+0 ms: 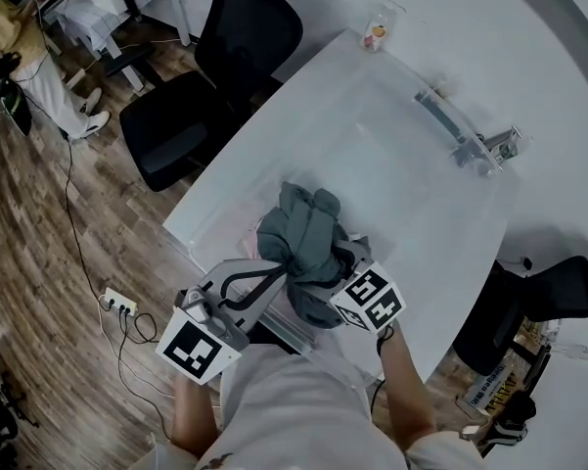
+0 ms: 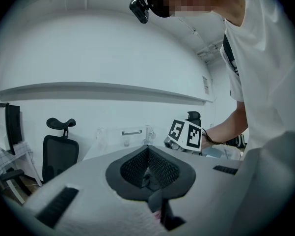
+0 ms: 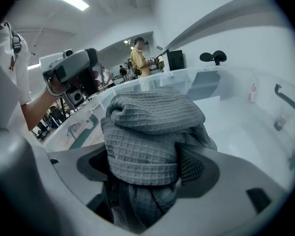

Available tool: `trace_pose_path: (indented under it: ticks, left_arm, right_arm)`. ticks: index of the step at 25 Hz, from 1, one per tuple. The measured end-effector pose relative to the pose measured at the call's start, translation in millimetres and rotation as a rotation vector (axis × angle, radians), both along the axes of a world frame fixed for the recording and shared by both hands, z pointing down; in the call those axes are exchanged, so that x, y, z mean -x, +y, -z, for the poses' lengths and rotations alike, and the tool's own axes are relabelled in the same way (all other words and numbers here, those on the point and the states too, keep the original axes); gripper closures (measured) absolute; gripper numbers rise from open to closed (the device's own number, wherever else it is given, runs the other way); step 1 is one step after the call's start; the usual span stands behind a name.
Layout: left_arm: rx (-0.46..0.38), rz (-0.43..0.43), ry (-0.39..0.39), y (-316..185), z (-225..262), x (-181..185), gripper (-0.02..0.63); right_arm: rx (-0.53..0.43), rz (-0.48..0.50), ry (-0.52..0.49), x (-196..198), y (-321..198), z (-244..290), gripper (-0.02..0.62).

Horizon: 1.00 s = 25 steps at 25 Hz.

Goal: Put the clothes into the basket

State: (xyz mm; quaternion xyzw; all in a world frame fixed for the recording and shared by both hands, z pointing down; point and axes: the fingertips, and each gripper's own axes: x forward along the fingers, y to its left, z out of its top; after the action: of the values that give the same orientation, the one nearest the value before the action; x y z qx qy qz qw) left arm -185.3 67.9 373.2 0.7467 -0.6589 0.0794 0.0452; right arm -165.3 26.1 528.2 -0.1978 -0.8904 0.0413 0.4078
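Over basket — right hand-held gripper: clamps cloth, pads half-hidden; left hand-held gripper: closed

A grey waffle-knit garment sits bunched into a thick wad between the jaws of my right gripper, which clamp it from both sides. Its folded top bulges out past the pads, and the rest trails back between them. The basket is a large, clear plastic tub, upright and open, lying just ahead of and below that gripper. The garment hangs over the tub's near end.
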Motion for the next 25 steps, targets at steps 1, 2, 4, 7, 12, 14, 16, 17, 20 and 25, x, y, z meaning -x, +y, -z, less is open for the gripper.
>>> trace_pose_path:
  ticks: [1, 2, 4, 7, 12, 14, 16, 17, 20, 25]
  left_arm:
    - [-0.001, 0.0, -0.001, 0.7, -0.2, 0.5, 0.601]
    - [-0.002, 0.001, -0.001, 1.4, -0.3, 0.8, 0.601]
    - [-0.003, 0.003, 0.003, 3.0, -1.1, 1.6, 0.601]
    - [0.002, 0.006, 0.009, 4.6, -3.1, 3.9, 0.601]
    - [0.001, 0.007, 0.015, 5.9, -4.3, 4.7, 0.601]
    - [0.0, 0.006, 0.013, 6.5, -4.4, 4.8, 0.601]
    - [0.001, 0.006, 0.013, 6.0, -3.7, 4.4, 0.601]
    - [0.001, 0.005, 0.014, 5.5, -2.9, 4.0, 0.601]
    - [-0.002, 0.001, 0.01, 4.3, -0.7, 2.3, 0.601]
    - [-0.006, -0.014, 0.0, 5.0, -0.2, -2.0, 0.601]
  right_arm:
    - [-0.003, 0.007, 0.013, -1.1, 2.1, -4.5, 0.232]
    - [-0.008, 0.014, 0.026, -2.3, 4.1, -8.7, 0.232]
    - [-0.022, 0.031, 0.048, -4.4, 8.1, -16.5, 0.232]
    - [-0.052, 0.06, 0.08, -6.0, 12.4, -27.4, 0.232]
    - [-0.092, 0.091, 0.115, -9.2, 16.3, -39.0, 0.23]
    - [-0.105, 0.099, 0.125, -9.5, 18.0, -41.5, 0.23]
    - [-0.126, 0.112, 0.13, -9.7, 18.4, -42.8, 0.23]
    - [-0.142, 0.121, 0.13, -9.7, 17.9, -42.8, 0.232]
    - [-0.199, 0.142, 0.134, -10.7, 16.0, -40.4, 0.232]
    - [-0.276, 0.153, 0.12, -15.3, 12.4, -31.5, 0.232]
